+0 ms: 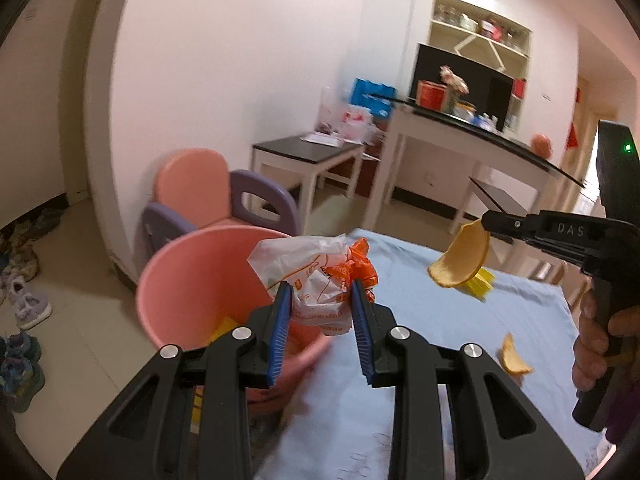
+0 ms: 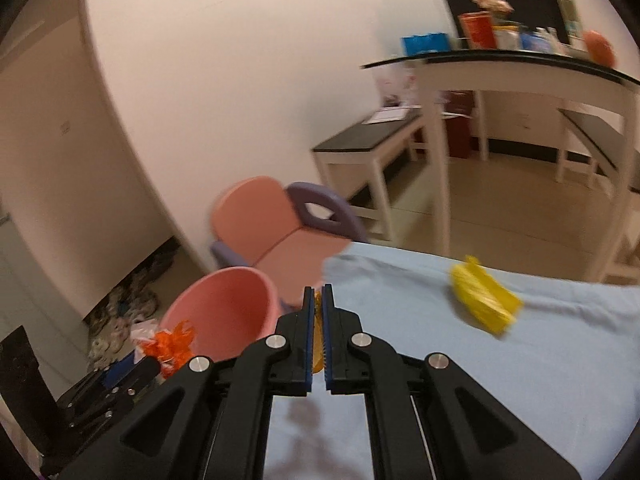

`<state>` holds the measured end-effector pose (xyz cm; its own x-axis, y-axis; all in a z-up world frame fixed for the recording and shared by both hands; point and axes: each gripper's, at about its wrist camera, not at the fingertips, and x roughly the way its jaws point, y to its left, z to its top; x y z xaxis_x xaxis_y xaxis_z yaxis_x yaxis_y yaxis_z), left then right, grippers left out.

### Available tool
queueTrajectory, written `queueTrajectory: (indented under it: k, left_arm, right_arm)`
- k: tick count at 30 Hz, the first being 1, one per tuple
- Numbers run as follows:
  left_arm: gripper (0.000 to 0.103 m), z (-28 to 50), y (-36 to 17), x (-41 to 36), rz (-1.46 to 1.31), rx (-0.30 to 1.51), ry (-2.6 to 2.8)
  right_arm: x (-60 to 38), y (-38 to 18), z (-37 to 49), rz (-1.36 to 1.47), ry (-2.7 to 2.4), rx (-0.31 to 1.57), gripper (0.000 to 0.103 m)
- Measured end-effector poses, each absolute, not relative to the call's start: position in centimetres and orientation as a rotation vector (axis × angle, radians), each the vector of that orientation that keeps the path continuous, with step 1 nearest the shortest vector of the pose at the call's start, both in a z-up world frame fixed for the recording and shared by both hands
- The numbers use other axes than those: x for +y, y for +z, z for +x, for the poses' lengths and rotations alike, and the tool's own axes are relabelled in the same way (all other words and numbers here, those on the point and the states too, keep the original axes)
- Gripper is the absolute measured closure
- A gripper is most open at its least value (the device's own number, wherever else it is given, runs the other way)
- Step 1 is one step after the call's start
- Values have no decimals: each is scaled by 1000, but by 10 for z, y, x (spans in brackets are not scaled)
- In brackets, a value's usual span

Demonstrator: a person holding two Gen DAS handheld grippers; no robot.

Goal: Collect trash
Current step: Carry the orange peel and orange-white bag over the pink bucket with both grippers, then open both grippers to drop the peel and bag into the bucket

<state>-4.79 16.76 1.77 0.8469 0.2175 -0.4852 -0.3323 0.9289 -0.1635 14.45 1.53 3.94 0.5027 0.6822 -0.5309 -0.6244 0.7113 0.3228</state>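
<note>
While angled downward, both tongs (image 1: 320,300) (image 2: 317,300) clamp trash above table (image 1: 400,280).

Pink bucket (image 1: 192,280), light-blue tablecloth (image 1: 440,320)

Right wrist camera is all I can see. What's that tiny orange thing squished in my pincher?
Observer: The left wrist view shows it whole. It is a curved orange peel, pinched at its top edge by the right gripper and hanging above the blue cloth.
Operator: Is there more peel to get?
Observer: Yes. A smaller peel piece lies on the cloth, near the hand holding that gripper.
Operator: What's the other pincher got?
Observer: The left gripper is clamped on a crumpled white-and-orange wrapper, held up close to the pink bucket.
</note>
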Motion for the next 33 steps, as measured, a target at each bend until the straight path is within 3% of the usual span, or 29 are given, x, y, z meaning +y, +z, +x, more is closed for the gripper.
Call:
queueTrajectory:
  k: [17,33]
  left_arm:
    - [73,-51,-8,237,-309,509,468]
    - [73,-38,-33,256,-338,555,460]
  right_arm:
    - [152,8,124,-87,928,724,100]
    - [185,-32,129,-166,924,792,100]
